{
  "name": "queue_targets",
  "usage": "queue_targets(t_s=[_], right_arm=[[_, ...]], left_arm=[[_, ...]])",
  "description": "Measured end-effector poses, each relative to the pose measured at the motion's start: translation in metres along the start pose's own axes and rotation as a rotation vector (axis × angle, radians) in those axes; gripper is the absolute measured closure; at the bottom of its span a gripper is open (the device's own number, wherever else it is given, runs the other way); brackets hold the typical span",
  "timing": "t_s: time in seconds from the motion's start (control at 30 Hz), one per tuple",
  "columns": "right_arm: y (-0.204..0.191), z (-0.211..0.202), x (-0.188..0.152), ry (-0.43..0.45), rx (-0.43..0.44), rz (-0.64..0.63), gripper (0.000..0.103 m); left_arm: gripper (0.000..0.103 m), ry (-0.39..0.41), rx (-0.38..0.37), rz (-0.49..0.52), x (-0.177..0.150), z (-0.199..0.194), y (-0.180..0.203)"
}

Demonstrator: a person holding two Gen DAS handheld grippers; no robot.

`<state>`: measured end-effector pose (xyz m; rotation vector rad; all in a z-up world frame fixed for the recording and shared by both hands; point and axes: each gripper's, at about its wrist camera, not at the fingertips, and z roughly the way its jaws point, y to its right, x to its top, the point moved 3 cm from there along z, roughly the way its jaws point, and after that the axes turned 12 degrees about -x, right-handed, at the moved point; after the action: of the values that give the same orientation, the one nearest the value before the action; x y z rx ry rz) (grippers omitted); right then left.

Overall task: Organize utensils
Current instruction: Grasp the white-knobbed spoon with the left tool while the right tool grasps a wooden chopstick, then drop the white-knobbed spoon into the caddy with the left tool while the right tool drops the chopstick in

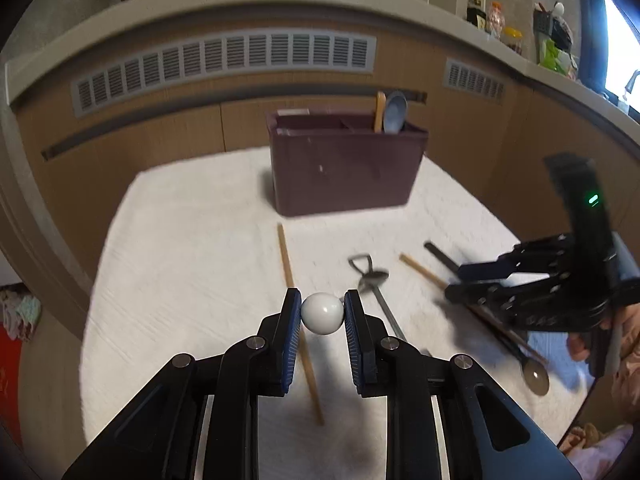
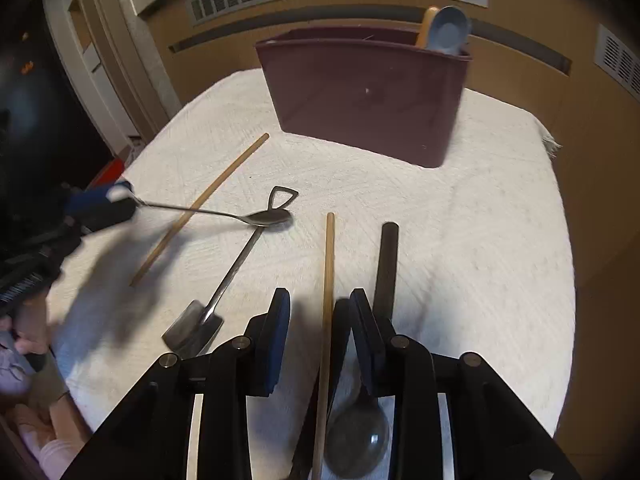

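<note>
The left gripper (image 1: 322, 314) pinches a spoon's white ball end (image 1: 322, 313), ready to carry it to the maroon caddy (image 1: 344, 168) at twelve o'clock, while the right gripper (image 2: 320, 308), jaws apart, straddles a chopstick (image 2: 329, 264) unpinched

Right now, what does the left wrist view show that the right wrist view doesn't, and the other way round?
Only the left wrist view: the white ball end pinched in the left claw, and shelf clutter.

Only the right wrist view: that ball's metal spoon, lifted at the handle, and a chopstick between the right claw's open fingers.

Both: the maroon caddy, blue spoon, shovel-shaped spoon.
</note>
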<state>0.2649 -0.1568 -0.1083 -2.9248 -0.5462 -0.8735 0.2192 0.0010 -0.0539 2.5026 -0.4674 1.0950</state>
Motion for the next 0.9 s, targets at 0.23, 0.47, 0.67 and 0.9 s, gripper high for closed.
queue_targets(t_s=[0.23, 0.47, 0.67, 0.9], right_arm=[[0.0, 0.019, 0.013, -0.053, -0.046, 0.01, 0.098], [0.02, -0.039, 0.012, 0.076, 0.05, 0.162, 0.099], [0.024, -0.089, 0.017, 0.216, 0.062, 0.192, 0.099], [0.028, -0.119, 0.037, 0.305, 0.084, 0.22, 0.099]], left_arm=[[0.08, 0.047, 0.01, 0.005, 0.02, -0.009, -0.003], [0.08, 0.074, 0.01, 0.027, 0.03, -0.02, 0.006], [0.08, 0.109, 0.008, 0.053, 0.041, -0.032, 0.019], [0.08, 0.154, -0.003, 0.066, 0.068, -0.049, 0.026]])
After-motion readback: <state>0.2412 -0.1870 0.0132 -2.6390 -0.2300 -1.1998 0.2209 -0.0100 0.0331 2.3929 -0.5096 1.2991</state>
